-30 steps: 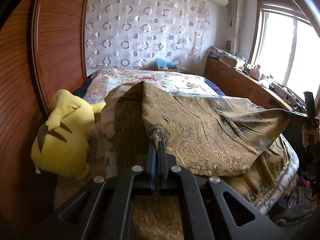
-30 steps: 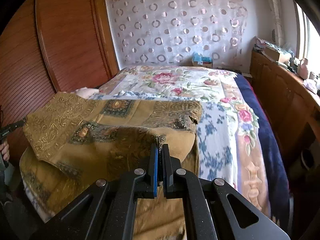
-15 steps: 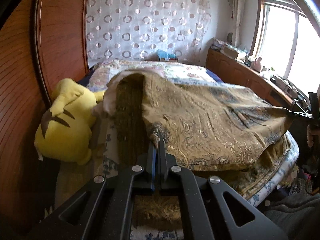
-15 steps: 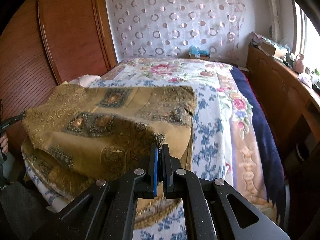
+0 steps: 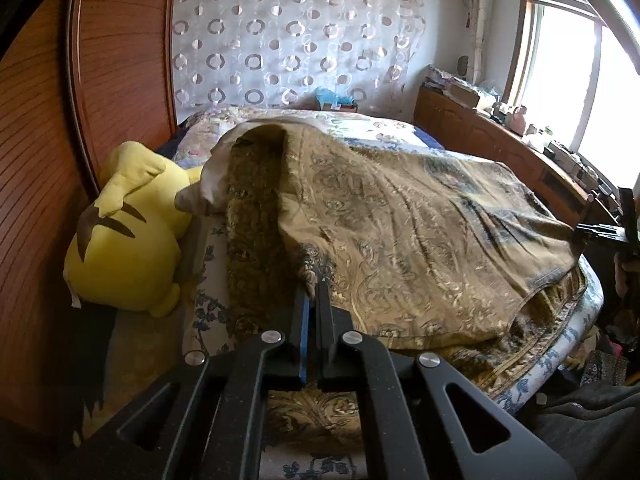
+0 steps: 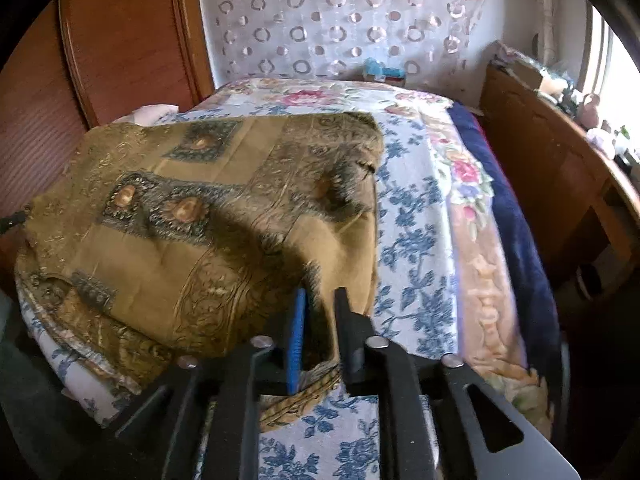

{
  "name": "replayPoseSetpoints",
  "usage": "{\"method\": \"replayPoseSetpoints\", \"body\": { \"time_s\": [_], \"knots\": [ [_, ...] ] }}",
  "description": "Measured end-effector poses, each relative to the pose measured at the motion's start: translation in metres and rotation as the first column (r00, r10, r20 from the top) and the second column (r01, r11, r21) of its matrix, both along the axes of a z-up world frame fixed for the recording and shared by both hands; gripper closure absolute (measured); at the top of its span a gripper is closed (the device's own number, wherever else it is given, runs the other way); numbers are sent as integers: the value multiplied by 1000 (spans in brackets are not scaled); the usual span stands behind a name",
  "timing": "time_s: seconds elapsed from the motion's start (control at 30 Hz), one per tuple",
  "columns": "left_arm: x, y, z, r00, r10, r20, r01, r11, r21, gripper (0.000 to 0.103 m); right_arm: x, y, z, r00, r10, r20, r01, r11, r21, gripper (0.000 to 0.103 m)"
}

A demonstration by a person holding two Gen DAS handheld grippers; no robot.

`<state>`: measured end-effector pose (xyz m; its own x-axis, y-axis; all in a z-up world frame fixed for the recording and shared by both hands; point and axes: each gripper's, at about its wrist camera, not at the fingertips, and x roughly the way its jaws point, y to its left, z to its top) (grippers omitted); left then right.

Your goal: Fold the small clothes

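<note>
A golden-brown patterned cloth point(image 5: 400, 220) lies on the bed, folded over on itself with its upper layer draped across the lower one. My left gripper point(image 5: 314, 288) is shut on the near corner of that upper layer. In the right wrist view the same cloth point(image 6: 200, 220) spreads to the left. My right gripper point(image 6: 320, 296) has its jaws opening. The cloth's corner hangs loosely between them, and the pads stand apart from it. The right gripper point(image 5: 600, 230) also shows at the far right edge of the left wrist view, beside the cloth's other corner.
A yellow plush toy point(image 5: 120, 240) lies left of the cloth against a wooden wardrobe point(image 5: 36, 160). The floral bedspread point(image 6: 412, 220) lies bare to the right of the cloth. A wooden cabinet point(image 6: 540, 168) runs along the bed's right side, with a sheer spotted curtain behind.
Both grippers have come down, and the lifted layer of cloth has sunk onto the lower layer on the bed. The right gripper's jaws, shut before, have parted.
</note>
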<state>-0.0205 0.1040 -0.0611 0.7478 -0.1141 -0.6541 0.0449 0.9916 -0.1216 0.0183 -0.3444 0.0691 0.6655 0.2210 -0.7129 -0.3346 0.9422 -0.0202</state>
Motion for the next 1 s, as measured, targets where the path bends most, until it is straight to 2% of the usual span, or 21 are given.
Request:
{"method": "replayPoseSetpoints", "body": {
  "time_s": [0.1, 0.2, 0.27, 0.33, 0.37, 0.4, 0.83, 1.0],
  "knots": [
    [1, -2, 5, 1000, 1, 13, -1, 1000, -1, 101, 2, 7, 10, 999, -15, 33, 16, 999, -32, 65],
    [4, -4, 7, 1000, 0, 14, -1, 1000, 8, 99, 3, 19, 14, 998, -3, 55, 5, 999, -34, 61],
    [5, -5, 7, 1000, 1, 16, -1, 1000, 12, 92, 5, 31, 12, 998, 13, 54, -11, 999, -32, 60],
    [4, -5, 8, 1000, 1, 22, -1, 1000, 14, 75, 7, 41, 7, 998, 30, 51, -29, 999, -37, 60],
    [3, -5, 10, 1000, -1, 28, 1, 1000, 11, 72, 9, 48, 4, 998, 39, 48, -37, 998, -43, 60],
    [2, -4, 11, 999, -3, 33, 3, 1000, 6, 65, 10, 53, 1, 998, 46, 47, -44, 998, -45, 60],
    [32, 4, 17, 998, 28, 47, -31, 998, 57, 63, 30, 81, -34, 991, 131, -3, -131, 991, -13, 60],
    [61, 12, 18, 999, 11, 45, -13, 998, 61, 63, 34, 91, -41, 991, 131, -6, -131, 991, -10, 60]
  ]
}}
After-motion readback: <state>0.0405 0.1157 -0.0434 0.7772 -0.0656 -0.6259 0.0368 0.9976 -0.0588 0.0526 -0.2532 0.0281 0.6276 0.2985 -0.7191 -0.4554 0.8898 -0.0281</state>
